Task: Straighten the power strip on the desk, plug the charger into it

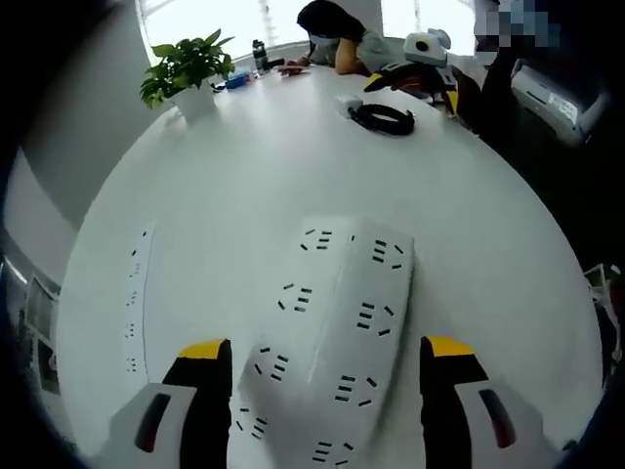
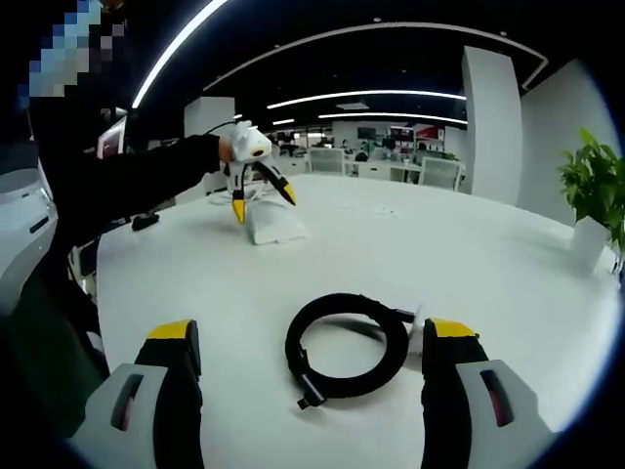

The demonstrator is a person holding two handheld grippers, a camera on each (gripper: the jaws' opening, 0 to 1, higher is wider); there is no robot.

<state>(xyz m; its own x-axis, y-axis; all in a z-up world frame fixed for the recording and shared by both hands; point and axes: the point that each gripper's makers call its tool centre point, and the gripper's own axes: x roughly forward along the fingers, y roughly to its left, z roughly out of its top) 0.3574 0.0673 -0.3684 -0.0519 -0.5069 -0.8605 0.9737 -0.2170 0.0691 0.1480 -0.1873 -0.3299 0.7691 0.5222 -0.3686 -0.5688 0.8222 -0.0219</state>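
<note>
A wide white power strip (image 1: 332, 332) with two rows of sockets lies on the white round table (image 1: 244, 176), running away from me between the jaws of my left gripper (image 1: 327, 360). That gripper is open and straddles the near end of the strip. In the right gripper view the left gripper (image 2: 262, 200) hovers spread over the power strip (image 2: 276, 227). The charger's black coiled cable (image 2: 344, 347) lies between the open jaws of my right gripper (image 2: 312, 332), its white plug body (image 2: 420, 318) partly hidden by the right finger. Far across the table lies the coil (image 1: 383, 118), with the right gripper (image 1: 420, 73) behind it.
A socket panel (image 1: 137, 303) is set into the table at the left. A potted plant (image 1: 186, 68) (image 2: 596, 186) stands near the rim. A person (image 1: 337, 39) sits at the far side beside a bottle (image 1: 259, 54). A dark sleeve (image 2: 146, 181) reaches in from the left.
</note>
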